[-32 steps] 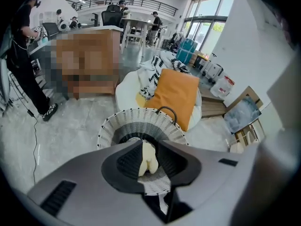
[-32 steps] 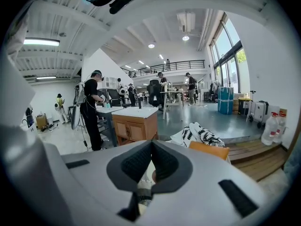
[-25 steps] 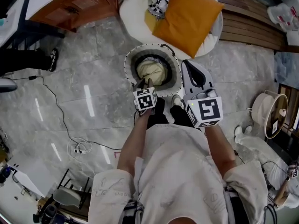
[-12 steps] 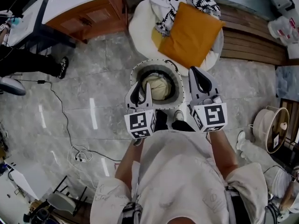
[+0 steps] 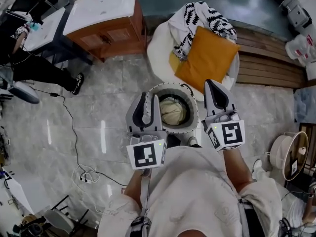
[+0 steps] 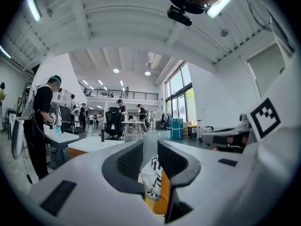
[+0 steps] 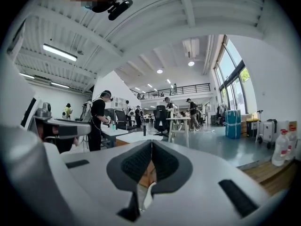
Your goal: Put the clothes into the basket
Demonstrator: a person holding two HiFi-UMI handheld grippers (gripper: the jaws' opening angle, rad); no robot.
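Jaws apart on left gripper (image 5: 148, 101), closed on right gripper (image 5: 212, 87), both empty; patterned cloth (image 5: 198, 17) lies at 12 o'clock beyond the basket (image 5: 168, 87), nearer the right.

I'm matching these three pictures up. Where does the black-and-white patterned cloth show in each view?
Head view: the black-and-white patterned cloth lies at upper centre, on the white seat, behind the orange cushion.
Left gripper view: low centre, seen through the gap between the open jaws.
Right gripper view: not in it.
Shared landmark: the white-topped wooden cabinet.
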